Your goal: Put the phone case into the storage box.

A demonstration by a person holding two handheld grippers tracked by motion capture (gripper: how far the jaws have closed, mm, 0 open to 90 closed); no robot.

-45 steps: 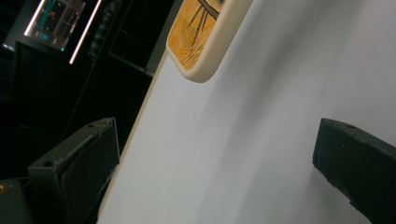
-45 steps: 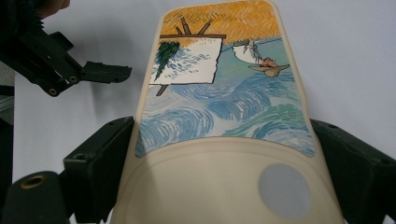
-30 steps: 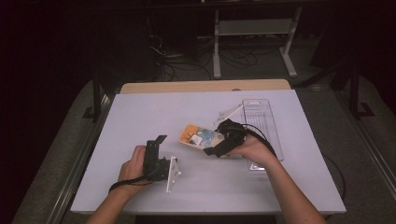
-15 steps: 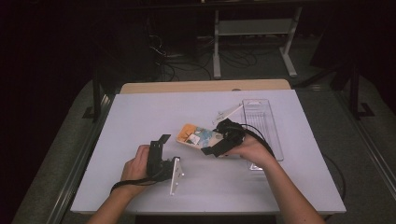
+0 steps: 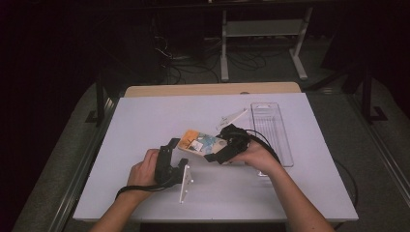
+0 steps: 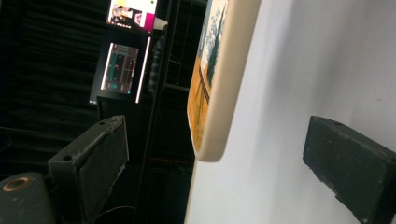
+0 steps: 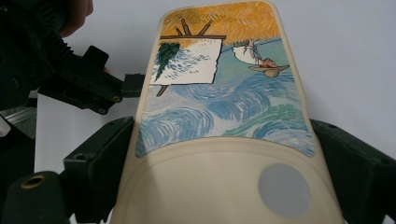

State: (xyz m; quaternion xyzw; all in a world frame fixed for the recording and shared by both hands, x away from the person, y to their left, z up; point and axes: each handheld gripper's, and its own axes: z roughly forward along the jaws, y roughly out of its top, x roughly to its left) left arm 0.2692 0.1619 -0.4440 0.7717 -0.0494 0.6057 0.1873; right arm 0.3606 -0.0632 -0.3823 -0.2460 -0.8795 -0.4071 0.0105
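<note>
phone case (image 5: 202, 143), flat on table (image 5: 145, 121), long axis diag, painted end twd left gripper (image 5: 171, 152)

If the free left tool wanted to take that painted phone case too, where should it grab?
Best at the case's orange-topped end, coming in from the left tool's own side, across the narrow width. The right tool clamps the opposite end by its long edges, and the case is flat and thin, so the jaws probably span it easily.
</note>
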